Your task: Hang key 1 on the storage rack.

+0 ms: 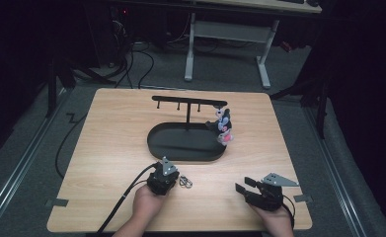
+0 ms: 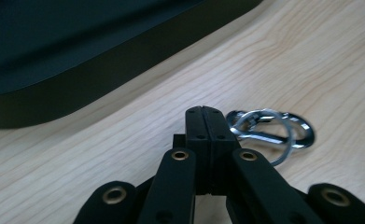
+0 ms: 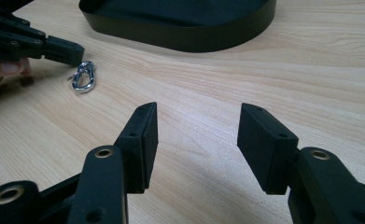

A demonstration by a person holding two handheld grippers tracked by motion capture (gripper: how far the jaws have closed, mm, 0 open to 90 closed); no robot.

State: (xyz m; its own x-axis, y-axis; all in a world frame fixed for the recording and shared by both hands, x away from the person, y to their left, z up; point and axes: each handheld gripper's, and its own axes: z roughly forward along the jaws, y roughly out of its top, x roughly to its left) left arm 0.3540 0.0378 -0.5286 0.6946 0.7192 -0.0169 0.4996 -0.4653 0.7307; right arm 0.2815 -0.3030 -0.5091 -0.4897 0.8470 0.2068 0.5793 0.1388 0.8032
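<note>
A small silver carabiner with a key ring (image 1: 185, 182) lies on the wooden table near its front edge. My left gripper (image 1: 175, 177) sits just left of it, jaws pressed together with nothing between them. In the left gripper view the shut tips (image 2: 203, 112) rest beside the carabiner (image 2: 264, 135), apart from it or barely touching. My right gripper (image 1: 242, 184) is at the front right, open and empty. In its own view the right gripper (image 3: 198, 109) stands wide over bare wood, with the carabiner (image 3: 83, 88) and the left gripper's fingers (image 3: 59, 49) farther off.
A black oval tray (image 1: 153, 145) sits mid-table and carries a T-shaped hook stand (image 1: 188, 106). A pink, white and dark charm (image 1: 224, 127) hangs from the stand's right end. The tray wall (image 2: 77, 98) is close ahead of the left gripper. Another table stands behind.
</note>
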